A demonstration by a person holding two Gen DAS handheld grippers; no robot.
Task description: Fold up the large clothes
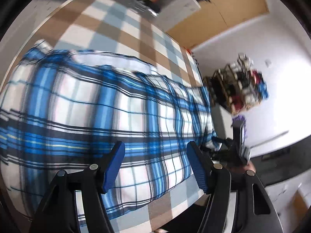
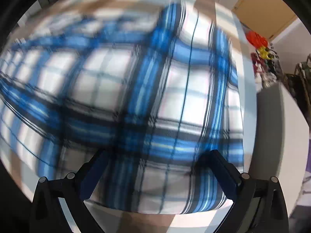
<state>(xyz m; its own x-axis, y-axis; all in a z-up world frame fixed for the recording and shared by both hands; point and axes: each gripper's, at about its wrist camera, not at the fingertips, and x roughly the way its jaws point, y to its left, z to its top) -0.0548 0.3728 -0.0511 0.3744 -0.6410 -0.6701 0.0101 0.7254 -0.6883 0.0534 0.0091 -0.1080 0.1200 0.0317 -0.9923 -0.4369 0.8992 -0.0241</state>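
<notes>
A blue, white and black plaid shirt lies spread flat across a table under a brown, white and pale-blue checked cloth. My left gripper hovers over the shirt's near part, open, its blue pads wide apart with nothing between them. The other gripper's black body, held in a hand, is at the shirt's right end. In the right wrist view, blurred, my right gripper points down onto the shirt; it is open with flat fabric beneath and the shirt's hem edge just below the fingers.
The table's edge runs along the right, by a grey-white cabinet. Beyond it stands a rack crowded with small things. A white box and brown cardboard are at the far end. Red and yellow items lie past the table.
</notes>
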